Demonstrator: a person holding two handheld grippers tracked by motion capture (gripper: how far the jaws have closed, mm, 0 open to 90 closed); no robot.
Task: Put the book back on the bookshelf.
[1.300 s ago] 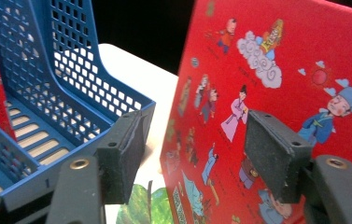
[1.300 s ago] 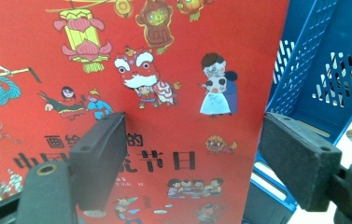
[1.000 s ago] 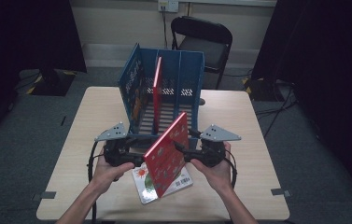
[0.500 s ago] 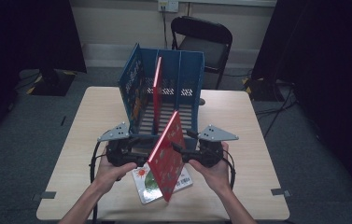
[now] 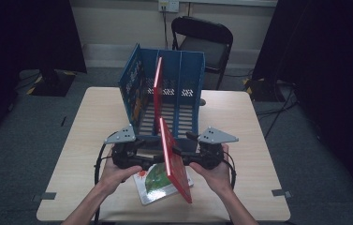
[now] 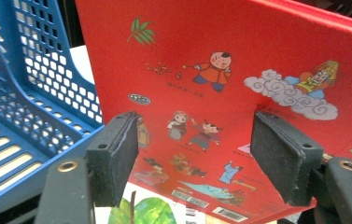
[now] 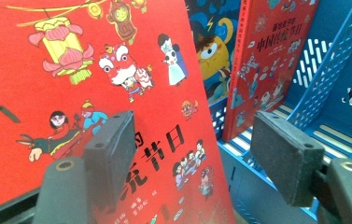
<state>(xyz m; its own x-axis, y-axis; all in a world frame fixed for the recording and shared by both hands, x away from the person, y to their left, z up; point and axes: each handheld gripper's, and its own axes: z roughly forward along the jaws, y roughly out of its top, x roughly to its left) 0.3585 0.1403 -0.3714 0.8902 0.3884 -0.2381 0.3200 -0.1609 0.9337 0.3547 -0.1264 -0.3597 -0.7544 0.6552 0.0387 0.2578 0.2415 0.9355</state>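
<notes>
- Between the two grippers, at the near table edge, the red book (image 5: 174, 161) stands on edge above a green-covered book (image 5: 158, 183).
- Left gripper (image 6: 194, 161) and right gripper (image 7: 201, 154) stand wide, jaws apart, seemingly pressing the covers from each side rather than pinching.
- Next, I judge: lift and slide it into the blue rack (image 5: 190, 77).

My right gripper (image 7: 194, 163): jaws apart, nothing pinched. Red book (image 7: 85, 79) fills left, close up; blue rack (image 7: 332, 93) behind w/ 2nd red book (image 7: 267, 60) upright inside.
</notes>
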